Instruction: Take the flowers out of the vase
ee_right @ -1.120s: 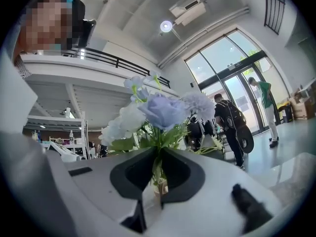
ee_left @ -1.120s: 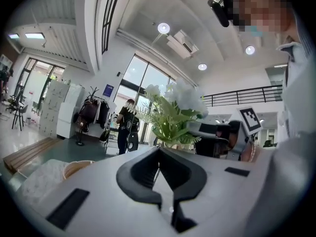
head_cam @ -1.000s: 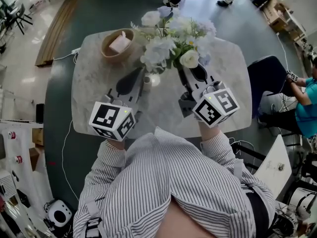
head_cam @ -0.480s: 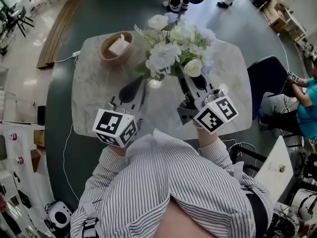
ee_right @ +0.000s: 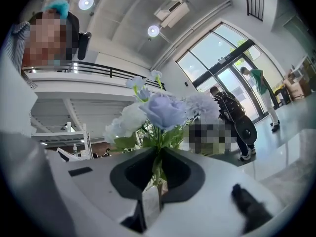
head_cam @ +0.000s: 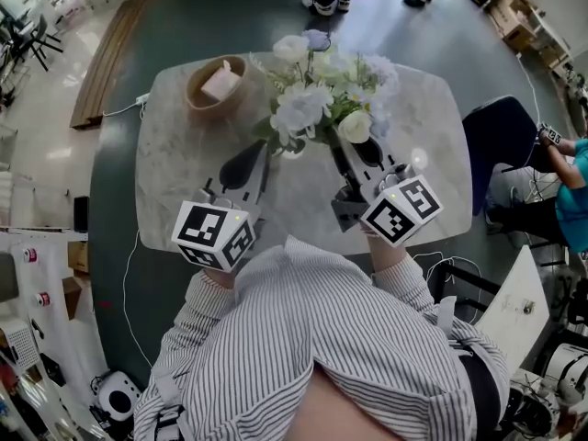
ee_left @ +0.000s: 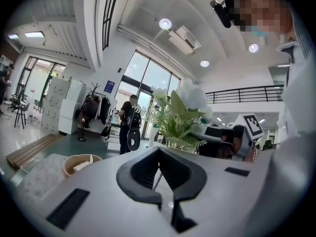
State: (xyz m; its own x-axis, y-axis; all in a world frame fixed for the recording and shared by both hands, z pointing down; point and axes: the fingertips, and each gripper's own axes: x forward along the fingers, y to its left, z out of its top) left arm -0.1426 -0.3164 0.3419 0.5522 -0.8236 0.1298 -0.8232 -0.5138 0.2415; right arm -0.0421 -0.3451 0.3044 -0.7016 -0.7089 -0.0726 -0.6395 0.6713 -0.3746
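- The right gripper (ee_right: 158, 154) has its jaws closed on the green stems of the flowers (ee_right: 165, 110), which run straight up through the notch between its fingers (ee_right: 180, 174)
- Above that grip the bunch opens out into a lilac rose, white roses and pale blue blooms among green leaves
- The left gripper (ee_left: 158, 152) has its jaws drawn together, and from where I stand nothing is visibly clamped between them
- Seen from above, the two grippers point in from either side of the bunch, the left gripper (head_cam: 264, 147) at the leaves' near-left edge and the right gripper (head_cam: 335, 141) under the blooms
- Of the vase (head_cam: 290, 152) only a small pale patch shows below the leaves, between the two gripper tips; whether the stem ends sit inside it I cannot tell
- The flowers (head_cam: 322, 99) stand upright over the middle of the marble table (head_cam: 184, 173)
- Near the table's far-left corner, well apart from the bunch, sits a tan bowl (head_cam: 218, 83) with a pale pinkish lump lying in it
- A dark blue chair (head_cam: 496, 141) stands just off the table's right side
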